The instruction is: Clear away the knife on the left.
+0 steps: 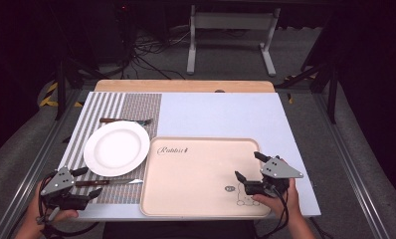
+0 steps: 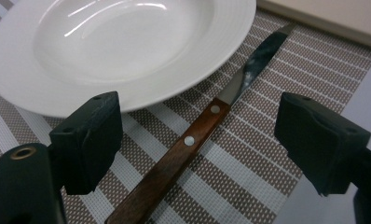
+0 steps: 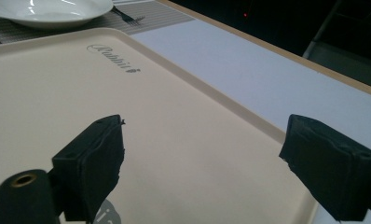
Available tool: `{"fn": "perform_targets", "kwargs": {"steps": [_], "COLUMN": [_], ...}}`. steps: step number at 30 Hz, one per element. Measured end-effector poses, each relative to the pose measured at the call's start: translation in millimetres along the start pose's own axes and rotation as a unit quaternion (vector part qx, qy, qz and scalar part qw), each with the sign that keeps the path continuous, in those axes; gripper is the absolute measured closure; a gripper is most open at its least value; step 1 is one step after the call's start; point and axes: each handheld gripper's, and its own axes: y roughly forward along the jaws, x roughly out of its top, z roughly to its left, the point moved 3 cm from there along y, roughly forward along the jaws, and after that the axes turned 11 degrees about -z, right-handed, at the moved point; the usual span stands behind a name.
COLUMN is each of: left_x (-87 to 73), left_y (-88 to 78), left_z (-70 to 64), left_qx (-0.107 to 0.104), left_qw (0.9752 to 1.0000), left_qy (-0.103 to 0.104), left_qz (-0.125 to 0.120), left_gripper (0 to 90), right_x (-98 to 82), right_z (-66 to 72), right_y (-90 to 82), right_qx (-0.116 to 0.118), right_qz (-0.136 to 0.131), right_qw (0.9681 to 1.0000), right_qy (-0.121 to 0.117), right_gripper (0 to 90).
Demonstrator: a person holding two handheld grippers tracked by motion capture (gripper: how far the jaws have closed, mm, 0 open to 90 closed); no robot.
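A wooden-handled knife (image 1: pixel 109 182) lies on the striped placemat (image 1: pixel 106 104) just in front of a white plate (image 1: pixel 116 148). My left gripper (image 1: pixel 89 183) sits at the knife's handle end, jaws open. In the left gripper view the handle (image 2: pixel 174 158) runs between the open jaws of the left gripper (image 2: pixel 202 116) without touching either pad, and the blade (image 2: pixel 258 58) points toward the plate (image 2: pixel 123 46). My right gripper (image 1: pixel 248 166) hovers open over the near right corner of the cream tray (image 1: pixel 186 169). Nothing lies between the jaws of the right gripper (image 3: pixel 207 135) above the tray (image 3: pixel 58 93).
A fork (image 1: pixel 125 120) lies on the placemat behind the plate. The tray bears a printed word (image 3: pixel 116 58) near its far left edge and a small drawing (image 1: pixel 241 195) at the near right. A pale mat (image 1: pixel 221 112) covers the table right of the placemat.
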Motion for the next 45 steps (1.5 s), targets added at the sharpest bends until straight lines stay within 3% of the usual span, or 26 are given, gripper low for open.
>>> {"fn": "perform_targets", "kwargs": {"steps": [7,10,12,16,18,20,21,26,31,35,38,45], "left_x": [-7.2,-10.8,-8.3,-5.0,-3.4,-2.7,-1.8,-0.3,2.0,5.3,7.2,6.8], "left_y": [4.4,10.3,14.8,20.7,20.4,20.4,20.0,17.8,21.0,27.4,31.3,30.4], "left_z": [7.6,12.7,15.8,16.6,15.2,12.5,11.5,5.6,5.6,2.0,0.3,-2.1], "left_qx": [-0.016,-0.019,-0.023,-0.047,-0.062,-0.075,-0.079,-0.113,-0.129,-0.128,-0.117,-0.110], "left_qw": [0.9990,0.9972,0.9966,0.9955,0.9951,0.9944,0.9940,0.9901,0.9880,0.9881,0.9896,0.9906], "left_qy": [-0.004,-0.028,-0.027,-0.035,-0.022,-0.018,-0.010,0.018,0.014,0.009,0.008,0.014], "left_qz": [0.042,0.066,0.074,0.074,0.074,0.073,0.076,0.081,0.084,0.084,0.083,0.080], "left_gripper": [23.6,24.0,24.1,34.8,39.0,50.7,50.7,73.1,75.3,71.6,70.4,77.1], "right_x": [-1.4,-1.7,-2.0,-3.7,-3.9,-4.7,-4.7,-6.6,-6.5,-7.4,-7.6,-7.5], "right_z": [0.4,0.0,-0.3,1.1,1.8,2.2,2.2,2.2,3.3,3.9,4.2,4.6], "right_y": [1.3,1.2,2.0,4.4,4.7,5.5,5.5,6.9,7.7,8.8,9.4,9.4], "right_qx": [-0.002,-0.001,-0.001,0.002,0.003,0.005,0.005,0.010,0.013,0.015,0.015,0.018], "right_qz": [0.009,0.010,0.009,0.018,0.020,0.024,0.024,0.029,0.029,0.032,0.033,0.033], "right_qw": [1.0000,1.0000,0.9999,0.9998,0.9998,0.9997,0.9997,0.9995,0.9994,0.9993,0.9993,0.9992], "right_qy": [-0.001,0.002,0.006,0.005,0.004,0.005,0.005,0.010,0.012,0.014,0.014,0.012], "right_gripper": [14.2,14.7,14.9,15.5,15.8,16.0,16.0,16.0,16.0,16.0,16.0,16.2]}}
